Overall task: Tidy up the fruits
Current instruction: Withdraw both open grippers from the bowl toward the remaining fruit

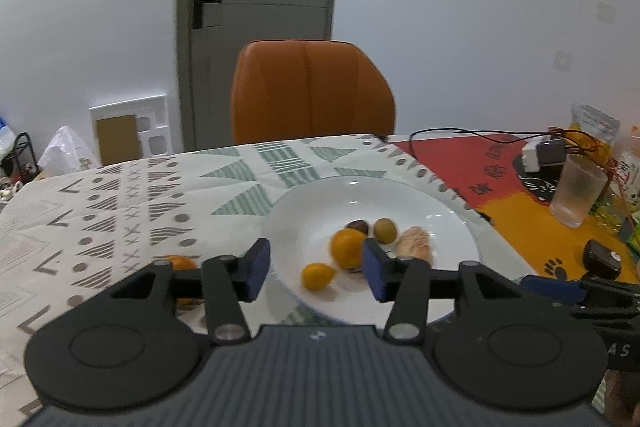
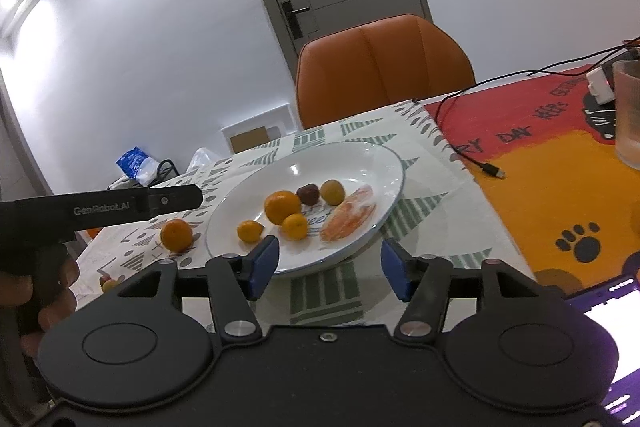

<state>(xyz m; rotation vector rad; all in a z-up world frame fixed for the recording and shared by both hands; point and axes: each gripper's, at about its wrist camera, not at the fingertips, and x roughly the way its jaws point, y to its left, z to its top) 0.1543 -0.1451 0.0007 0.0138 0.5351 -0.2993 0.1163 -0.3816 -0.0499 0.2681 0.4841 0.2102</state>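
A white plate (image 1: 440, 211) (image 2: 384, 163) on the patterned tablecloth holds a large orange (image 1: 347, 247) (image 2: 282, 206), small oranges (image 1: 317, 275) (image 2: 250, 230), a dark plum (image 2: 308, 194), a green fruit (image 1: 385, 230) (image 2: 332, 191) and a peeled fruit piece (image 1: 415, 243) (image 2: 350, 215). One orange (image 2: 176, 235) (image 1: 182, 262) lies on the cloth left of the plate. My left gripper (image 1: 316, 269) is open and empty above the plate's near edge. My right gripper (image 2: 328, 269) is open and empty just before the plate.
An orange chair (image 1: 312, 91) stands behind the table. A frosted cup (image 1: 576, 187), a charger with cables (image 1: 540, 151) and snack bags sit on the red and orange mat at right. A lit phone (image 2: 612, 311) lies at the near right.
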